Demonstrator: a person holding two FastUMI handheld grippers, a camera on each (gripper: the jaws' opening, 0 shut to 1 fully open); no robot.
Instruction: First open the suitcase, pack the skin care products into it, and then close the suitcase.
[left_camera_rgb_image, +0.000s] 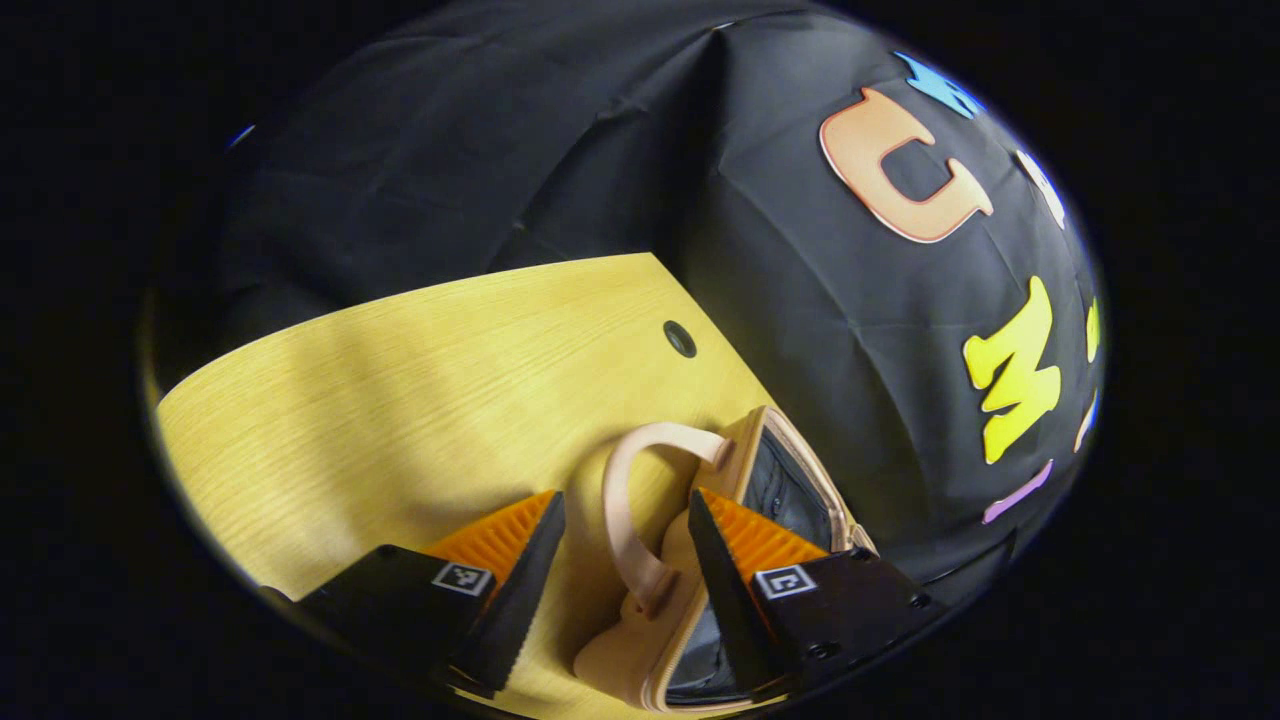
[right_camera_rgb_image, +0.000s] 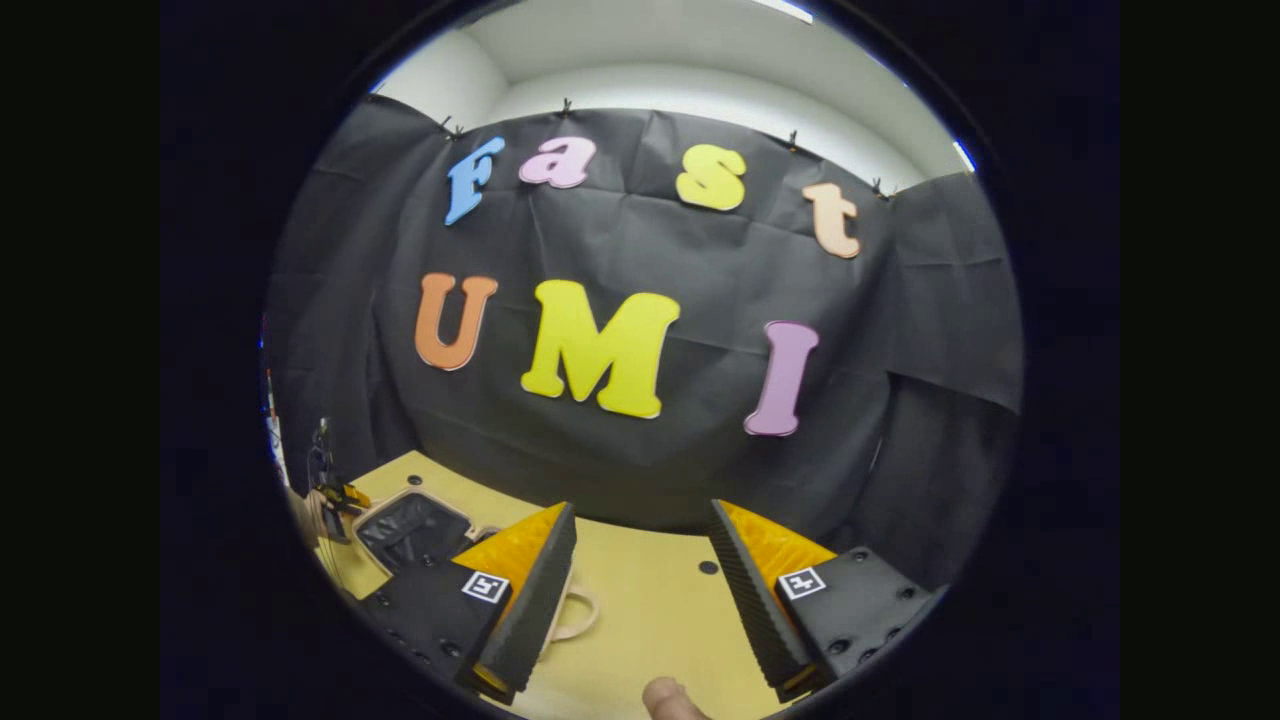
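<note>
- Left gripper (left_camera_rgb_image: 625, 520) spread wide around the beige suitcase's handle (left_camera_rgb_image: 625, 500), not pressing it.
- Suitcase (left_camera_rgb_image: 790, 480) lies open on the wooden tabletop (left_camera_rgb_image: 420, 390).
- Right gripper (right_camera_rgb_image: 640, 545) wide, empty above the tabletop.

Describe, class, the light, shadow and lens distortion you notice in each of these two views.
Left gripper view: soft diagonal shadow bands cross the wooden table, its straight edges bow into curves, and the suitcase by the jaws looks stretched. Right gripper view: the white wall above the cloth is brightly lit, the table is evenly lit and without glare, and the cloth wall bulges outward.
</note>
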